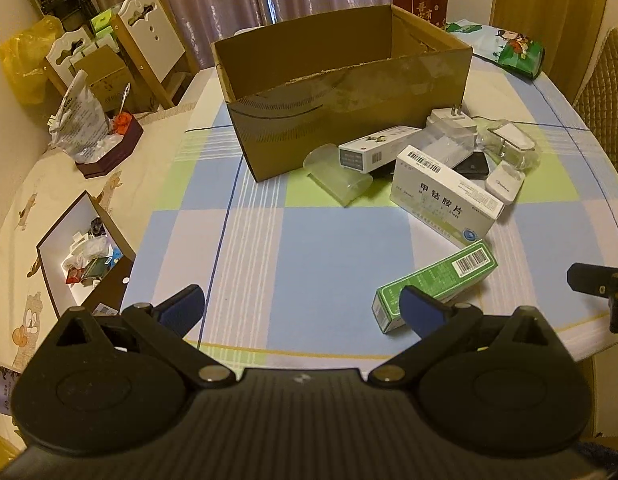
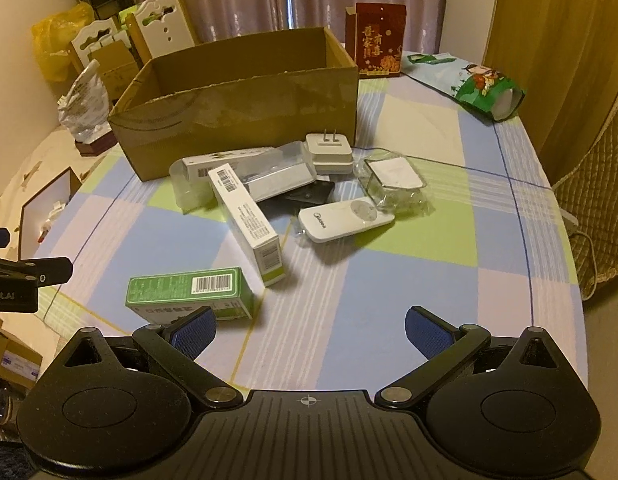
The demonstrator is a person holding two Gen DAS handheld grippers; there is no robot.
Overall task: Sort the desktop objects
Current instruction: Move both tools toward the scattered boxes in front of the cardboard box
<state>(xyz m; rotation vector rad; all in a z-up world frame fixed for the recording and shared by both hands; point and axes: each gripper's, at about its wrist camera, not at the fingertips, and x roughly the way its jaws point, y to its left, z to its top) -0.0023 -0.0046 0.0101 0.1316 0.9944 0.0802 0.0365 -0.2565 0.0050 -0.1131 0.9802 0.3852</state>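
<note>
Claws first: I read the left claw (image 1: 303,308) as spread wide and empty above the tabletop (image 1: 309,256), and the right claw (image 2: 311,330) likewise spread and empty. Nearest both lies the green box (image 2: 185,292), flat on its long side, just ahead of the right claw's left finger and beside the left claw's right finger. Beyond it sit the white medicine box (image 2: 249,220), the remote (image 2: 345,218), the charger plug (image 2: 329,150) and a clear plastic case (image 2: 393,184), clustered in front of the open cardboard box (image 2: 237,108). I judge the green box the sensible first pick. I would straddle its narrow width squarely, close on the two long faces, lift clear, then carry it over the carton's near wall.
</note>
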